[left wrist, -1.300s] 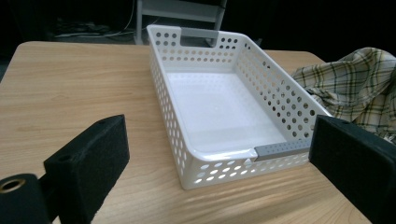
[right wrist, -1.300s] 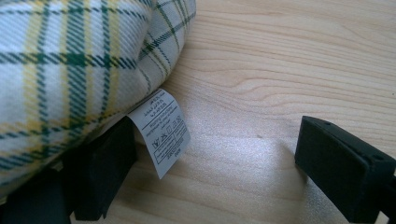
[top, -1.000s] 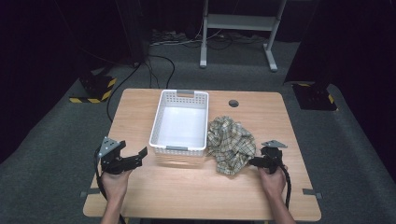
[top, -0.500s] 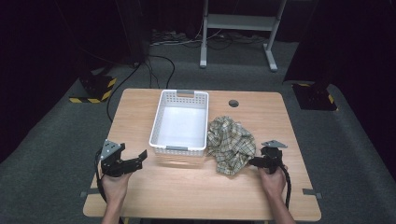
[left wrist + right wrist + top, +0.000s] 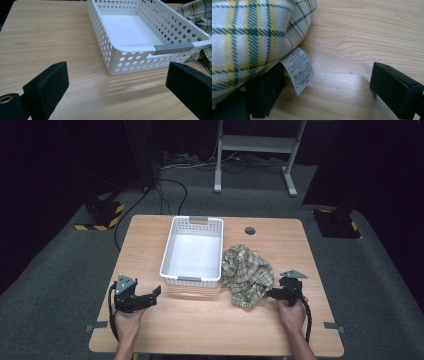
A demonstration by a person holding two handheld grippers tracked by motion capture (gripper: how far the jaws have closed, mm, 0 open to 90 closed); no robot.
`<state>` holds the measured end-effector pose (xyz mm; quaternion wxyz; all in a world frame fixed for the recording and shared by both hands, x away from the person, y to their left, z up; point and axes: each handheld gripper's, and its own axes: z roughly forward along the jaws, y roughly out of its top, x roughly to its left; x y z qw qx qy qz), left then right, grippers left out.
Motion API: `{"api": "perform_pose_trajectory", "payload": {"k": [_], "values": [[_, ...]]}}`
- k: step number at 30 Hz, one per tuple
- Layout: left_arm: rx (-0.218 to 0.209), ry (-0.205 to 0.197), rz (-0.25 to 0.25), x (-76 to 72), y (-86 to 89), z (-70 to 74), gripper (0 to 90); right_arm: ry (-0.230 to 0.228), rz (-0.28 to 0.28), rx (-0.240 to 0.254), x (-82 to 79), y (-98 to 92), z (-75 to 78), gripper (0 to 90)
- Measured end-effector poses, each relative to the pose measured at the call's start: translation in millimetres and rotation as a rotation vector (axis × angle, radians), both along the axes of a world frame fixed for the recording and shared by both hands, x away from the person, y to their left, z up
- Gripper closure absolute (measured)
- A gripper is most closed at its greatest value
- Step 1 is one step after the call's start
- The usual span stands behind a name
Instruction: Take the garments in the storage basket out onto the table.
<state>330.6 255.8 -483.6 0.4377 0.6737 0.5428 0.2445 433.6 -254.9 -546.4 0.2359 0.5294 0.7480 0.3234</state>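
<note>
Beside plaid cloth [image 5: 249, 32]: care tag [image 5: 298, 70] (unreadable)

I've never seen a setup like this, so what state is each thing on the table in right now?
Basket: upright, empty.
Plaid cloth: crumpled in a heap beside the basket, care label sticking out.
Left gripper: open, holding nothing, facing the basket.
Right gripper: open, at the cloth's edge, one jaw partly under it.

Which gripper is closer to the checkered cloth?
Right. The right gripper sits at the cloth's edge, one jaw under it. The left gripper is beyond the basket.
</note>
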Motion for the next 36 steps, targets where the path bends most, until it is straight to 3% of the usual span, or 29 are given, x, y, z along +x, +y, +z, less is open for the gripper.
{"api": "perform_pose_trajectory", "payload": {"k": [9, 23, 36], "values": [[0.063, 0.039, -0.026, 1.6, -5.2, -10.4, 4.0, 0.0, 0.0, 0.0, -0.1, 0.0, 0.0, 11.6], [0.085, 0.11, 0.006, 10.5, -5.3, -28.6, 3.9, 0.0, -0.001, 0.0, -0.1, 0.1, 0.0, 11.7], [0.131, 0.154, 0.008, 17.0, -11.5, -42.2, 3.9, 0.0, -0.001, 0.0, -0.1, 0.1, 0.0, 11.7]]}}
